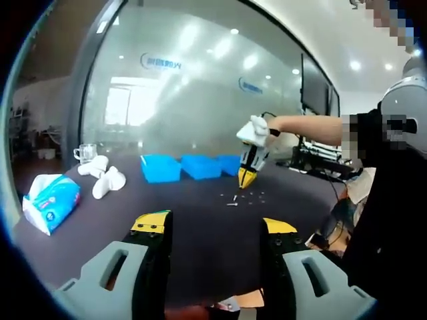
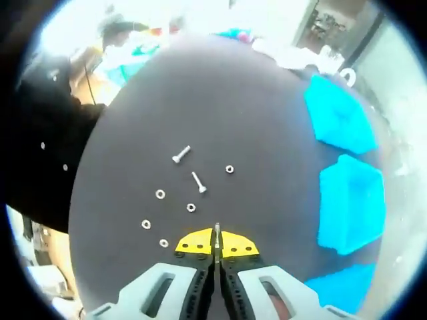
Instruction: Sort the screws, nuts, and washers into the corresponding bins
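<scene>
In the right gripper view the right gripper [image 2: 216, 241] has its yellow-tipped jaws pressed together, a thin metal sliver — perhaps a screw, too small to tell — pinched between the tips. Just ahead on the dark table [image 2: 267, 120] lie two screws [image 2: 181, 155], with nuts and washers [image 2: 160, 194] scattered around them. Three blue bins [image 2: 350, 203] sit well off to the side. In the left gripper view the left gripper [image 1: 213, 227] hangs wide open, holding nothing, the hardware far beyond its tips.
</scene>
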Demonstrator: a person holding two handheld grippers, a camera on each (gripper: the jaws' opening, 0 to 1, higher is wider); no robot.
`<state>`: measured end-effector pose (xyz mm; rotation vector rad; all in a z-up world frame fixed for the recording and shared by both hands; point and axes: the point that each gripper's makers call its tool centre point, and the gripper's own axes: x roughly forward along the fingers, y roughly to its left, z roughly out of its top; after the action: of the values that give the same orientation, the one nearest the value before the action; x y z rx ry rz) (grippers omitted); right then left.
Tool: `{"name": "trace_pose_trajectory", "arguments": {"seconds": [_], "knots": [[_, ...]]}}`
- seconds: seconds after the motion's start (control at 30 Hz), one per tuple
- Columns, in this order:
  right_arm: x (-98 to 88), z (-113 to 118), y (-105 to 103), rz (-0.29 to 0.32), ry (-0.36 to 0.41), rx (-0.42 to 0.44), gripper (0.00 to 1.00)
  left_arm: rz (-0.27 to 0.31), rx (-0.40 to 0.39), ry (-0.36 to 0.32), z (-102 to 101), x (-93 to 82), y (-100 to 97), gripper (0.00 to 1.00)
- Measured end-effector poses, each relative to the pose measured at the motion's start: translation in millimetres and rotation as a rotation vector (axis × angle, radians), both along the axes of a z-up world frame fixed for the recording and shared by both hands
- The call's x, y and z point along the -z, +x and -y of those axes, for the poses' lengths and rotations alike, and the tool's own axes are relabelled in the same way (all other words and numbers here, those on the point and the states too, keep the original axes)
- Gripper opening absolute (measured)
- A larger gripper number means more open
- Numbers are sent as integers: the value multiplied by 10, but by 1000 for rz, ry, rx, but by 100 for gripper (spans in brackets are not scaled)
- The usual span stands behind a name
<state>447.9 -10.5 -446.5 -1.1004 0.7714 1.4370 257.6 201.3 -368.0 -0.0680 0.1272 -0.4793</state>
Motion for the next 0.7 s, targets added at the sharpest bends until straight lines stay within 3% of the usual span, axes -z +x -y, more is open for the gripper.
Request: {"name": "trace_pose_trajectory", "arguments": {"seconds": [0.23,0.5,0.7], "knots": [[-312,51,-175,-69,248,132,0,14,23,-13,41,-37,34,50],[-712,315,-139,53,557,355,0,31,43,-21,88,-79,82,50],[-824,554,-186,124,706,534,0,41,44,-23,90,-113,110,50]]}}
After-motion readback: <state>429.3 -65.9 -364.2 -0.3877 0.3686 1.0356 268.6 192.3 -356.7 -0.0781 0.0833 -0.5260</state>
